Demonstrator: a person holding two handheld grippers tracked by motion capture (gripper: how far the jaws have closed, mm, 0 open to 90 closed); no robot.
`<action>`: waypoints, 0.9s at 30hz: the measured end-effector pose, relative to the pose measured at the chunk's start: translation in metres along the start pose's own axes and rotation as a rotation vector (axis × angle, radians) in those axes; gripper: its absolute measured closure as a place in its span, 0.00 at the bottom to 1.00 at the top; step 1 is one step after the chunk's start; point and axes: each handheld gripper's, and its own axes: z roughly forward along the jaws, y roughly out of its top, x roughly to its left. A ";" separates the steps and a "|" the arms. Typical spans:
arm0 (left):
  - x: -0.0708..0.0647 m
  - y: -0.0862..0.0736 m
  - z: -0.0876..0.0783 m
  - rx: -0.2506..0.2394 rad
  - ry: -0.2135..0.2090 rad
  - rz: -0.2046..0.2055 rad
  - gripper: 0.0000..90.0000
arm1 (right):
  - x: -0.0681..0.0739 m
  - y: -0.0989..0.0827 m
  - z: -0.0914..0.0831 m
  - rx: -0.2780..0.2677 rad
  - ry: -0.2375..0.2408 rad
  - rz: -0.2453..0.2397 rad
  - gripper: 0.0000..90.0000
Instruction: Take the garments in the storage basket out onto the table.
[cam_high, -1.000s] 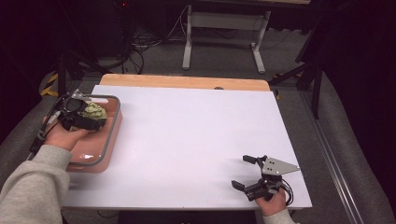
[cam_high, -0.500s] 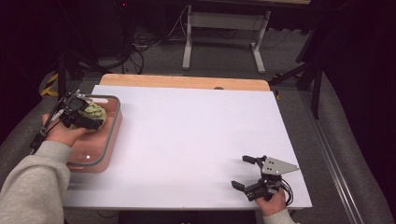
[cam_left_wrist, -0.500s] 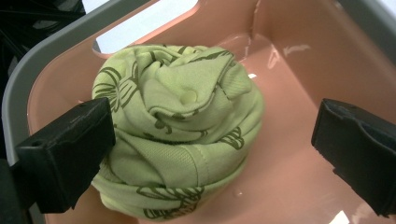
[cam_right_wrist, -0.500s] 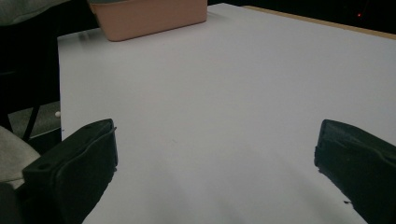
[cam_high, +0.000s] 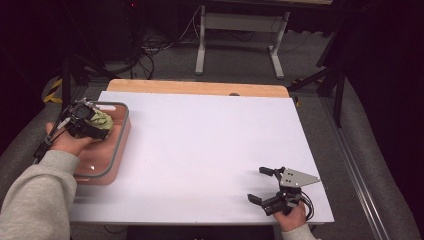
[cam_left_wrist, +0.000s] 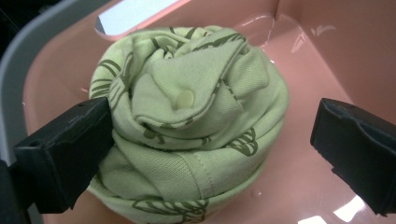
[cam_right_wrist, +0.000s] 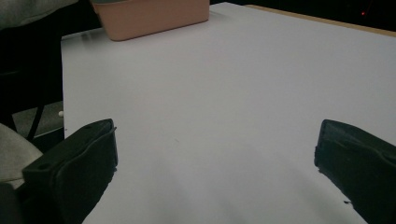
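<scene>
White table (cam_high: 210, 145) spreads wide under dim light, with dark floor beyond it; at its left edge the left claw (cam_left_wrist: 212, 123) hangs down into a pink bin (cam_left_wrist: 327, 51); its jaws have just been opening and now stand wide apart, with a green roll (cam_left_wrist: 196, 74) of printed cloth between them; one jaw lies against the roll's side, the other stands off it, so nothing is clamped; the roll rests on the bin's floor, near a corner. By my reading this is either a let-go or the set-up for a grip; to lift the roll, the jaws must close evenly on its soft sides, low enough to catch the whole bundle and not one loose fold; to leave it, the claw must rise straight. Room is tight here; the grey rim (cam_left_wrist: 18, 70) and pink walls stand close on two sides, so upward is the free way out. Near the front right corner, the right claw (cam_high: 257, 185) rests with jaws apart and empty; open table lies between it and the bin.
</scene>
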 end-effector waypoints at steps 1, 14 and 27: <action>0.001 -0.001 0.001 0.003 -0.005 -0.009 0.01 | 0.000 0.000 0.000 0.002 0.001 0.001 0.00; 0.004 -0.005 0.015 0.050 0.037 -0.018 0.02 | -0.001 -0.001 0.001 0.002 0.019 0.012 0.00; 0.002 -0.005 0.023 0.082 0.069 -0.040 0.06 | -0.004 -0.002 -0.001 -0.022 0.039 0.037 0.00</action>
